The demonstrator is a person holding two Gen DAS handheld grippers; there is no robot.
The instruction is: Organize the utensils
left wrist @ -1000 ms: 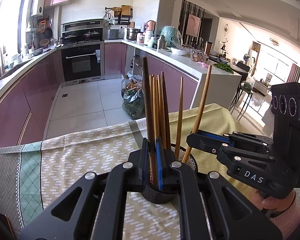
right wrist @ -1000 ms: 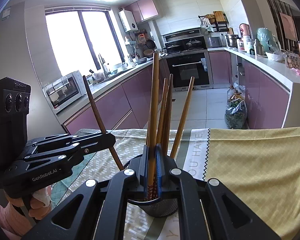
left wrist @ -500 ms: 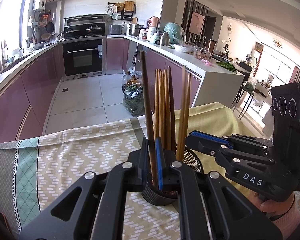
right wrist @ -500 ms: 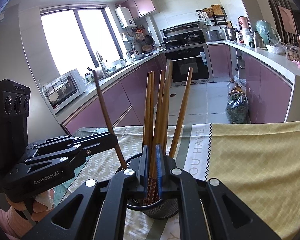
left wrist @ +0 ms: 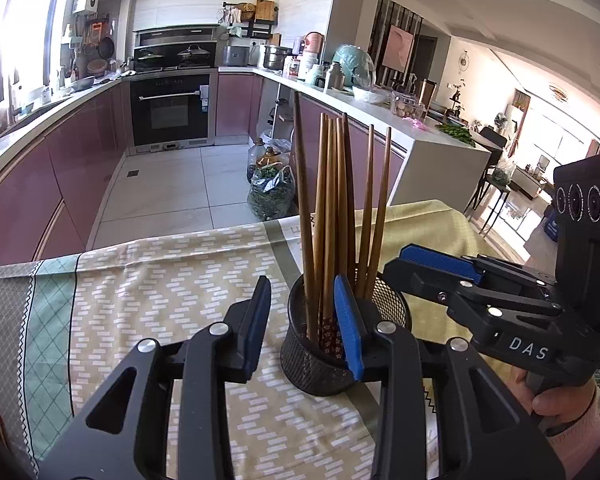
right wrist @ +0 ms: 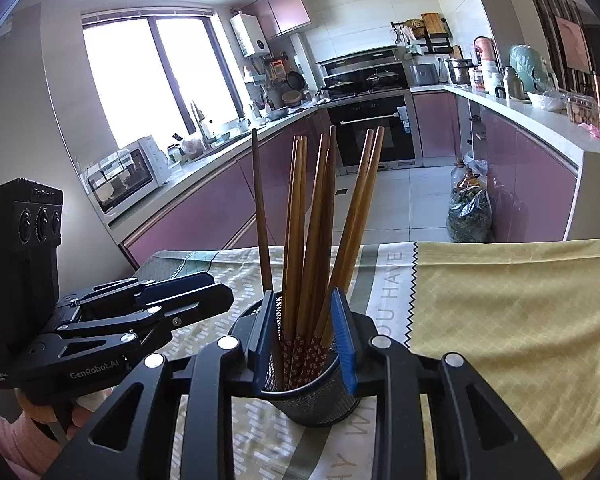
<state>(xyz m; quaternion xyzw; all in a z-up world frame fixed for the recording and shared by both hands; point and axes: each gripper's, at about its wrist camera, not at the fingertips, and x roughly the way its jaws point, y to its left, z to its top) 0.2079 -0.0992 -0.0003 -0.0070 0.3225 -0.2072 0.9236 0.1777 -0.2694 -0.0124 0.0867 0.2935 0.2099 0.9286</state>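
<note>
Several brown wooden chopsticks (left wrist: 332, 200) (right wrist: 300, 220) stand loose, tips down, in a black mesh holder (left wrist: 316, 368) (right wrist: 316, 400) on the table. My left gripper (left wrist: 302, 322) has its jaws opening. One blue pad is left of the holder and the other is against its front rim, and neither presses a chopstick. My right gripper (right wrist: 303, 336) has its jaws opening too, with the pads spread on either side of the bundle above the rim. Each gripper shows in the other's view: the right gripper (left wrist: 398, 272) just right of the holder, the left gripper (right wrist: 220, 288) just left of it.
A patterned tablecloth (left wrist: 160, 280) (right wrist: 500, 300) covers the table, whose far edge drops to the kitchen floor. A hand in a pink sleeve (left wrist: 560, 404) holds the right gripper. Purple cabinets, an oven (left wrist: 170, 114) and a bag of greens (left wrist: 270, 196) lie beyond.
Both grippers were shut on a chopstick and now stand apart. The two chopsticks have dropped in among the others in the holder. The left gripper has sunk a little.
</note>
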